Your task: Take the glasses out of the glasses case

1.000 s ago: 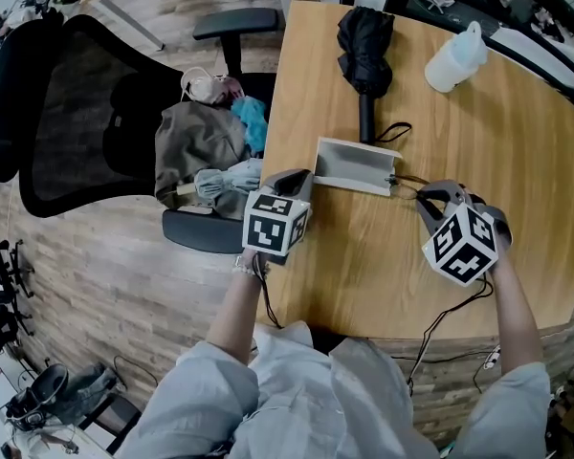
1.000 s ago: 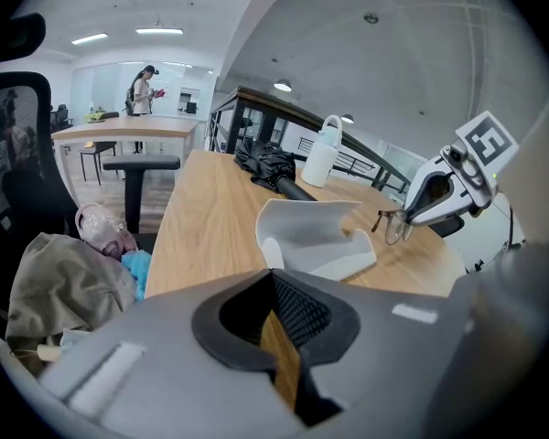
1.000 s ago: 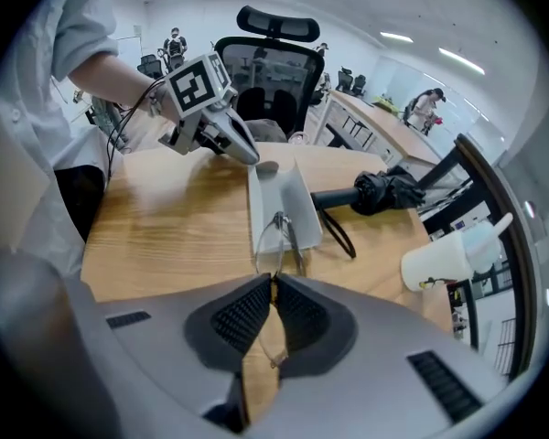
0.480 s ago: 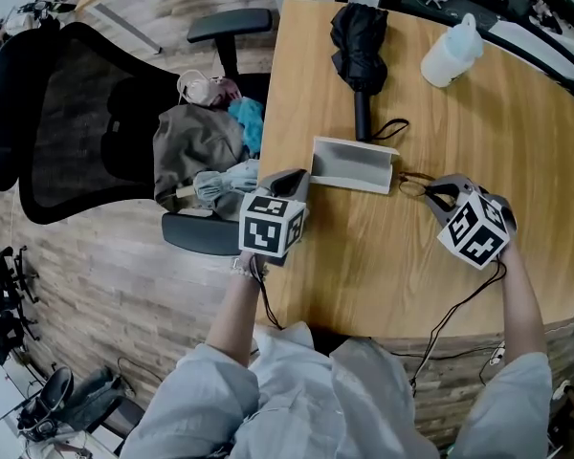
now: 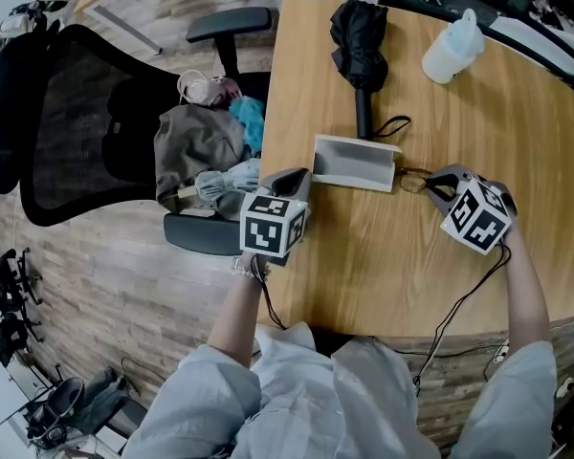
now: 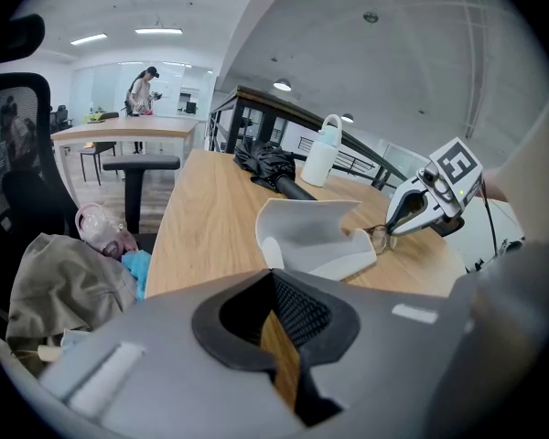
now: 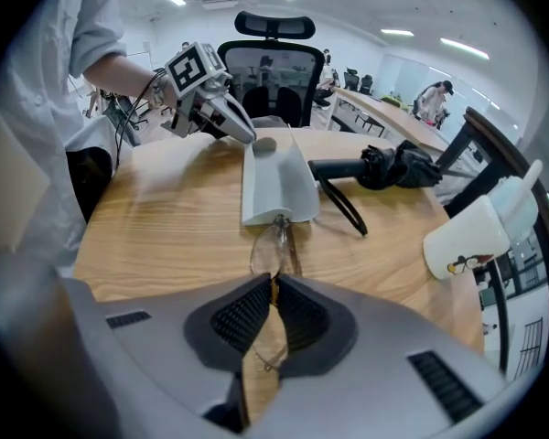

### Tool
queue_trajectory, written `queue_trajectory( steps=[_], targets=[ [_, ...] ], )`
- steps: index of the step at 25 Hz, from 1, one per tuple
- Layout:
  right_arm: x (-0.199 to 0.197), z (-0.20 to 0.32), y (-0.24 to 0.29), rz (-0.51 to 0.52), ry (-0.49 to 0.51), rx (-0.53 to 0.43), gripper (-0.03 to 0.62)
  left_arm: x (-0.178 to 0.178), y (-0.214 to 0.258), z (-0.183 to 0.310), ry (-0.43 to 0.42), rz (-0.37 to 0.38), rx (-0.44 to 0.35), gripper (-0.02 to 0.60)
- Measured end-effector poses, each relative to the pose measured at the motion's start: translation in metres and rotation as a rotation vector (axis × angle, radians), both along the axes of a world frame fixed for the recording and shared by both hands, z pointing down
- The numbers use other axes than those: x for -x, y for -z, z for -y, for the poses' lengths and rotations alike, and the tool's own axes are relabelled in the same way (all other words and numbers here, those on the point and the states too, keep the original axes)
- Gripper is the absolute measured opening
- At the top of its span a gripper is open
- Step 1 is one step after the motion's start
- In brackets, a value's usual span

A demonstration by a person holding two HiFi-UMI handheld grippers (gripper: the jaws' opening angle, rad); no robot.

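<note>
Looks almost done: grips thin wire-rimmed glasses (image 7: pixel 270 250) in the pinched right gripper (image 5: pixel 432 185), clear of the open grey glasses case (image 5: pixel 354 163) and just beside its right end over the wooden table (image 5: pixel 364 256), with the closed, empty left gripper (image 5: pixel 297 178) at its left end, leaving only the set-down.

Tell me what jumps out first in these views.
The right gripper pinches thin-rimmed glasses just outside the right end of the open grey case mid-table. A folded black umbrella lies beyond the case, a white bottle further right.
</note>
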State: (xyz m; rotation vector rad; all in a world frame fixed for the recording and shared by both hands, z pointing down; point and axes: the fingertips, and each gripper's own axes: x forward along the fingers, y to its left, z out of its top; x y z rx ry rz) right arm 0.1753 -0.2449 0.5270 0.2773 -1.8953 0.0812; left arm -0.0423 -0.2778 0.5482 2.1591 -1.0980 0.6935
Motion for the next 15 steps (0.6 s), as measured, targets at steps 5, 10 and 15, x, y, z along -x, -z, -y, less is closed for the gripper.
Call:
queue_trajectory(
  steps=[5, 10, 15],
  targets=[
    [-0.002, 0.007, -0.004, -0.020, -0.009, -0.040, 0.022, 0.000, 0.001, 0.000, 0.000, -0.009, 0.001, 0.005],
    [-0.003, 0.011, -0.006, -0.026, -0.017, -0.054, 0.042, 0.000, 0.000, 0.000, -0.004, -0.007, -0.001, 0.005],
    [0.006, 0.017, 0.012, 0.008, -0.034, -0.087, 0.130, 0.001, 0.001, -0.001, -0.001, -0.012, 0.001, 0.005]
  ],
)
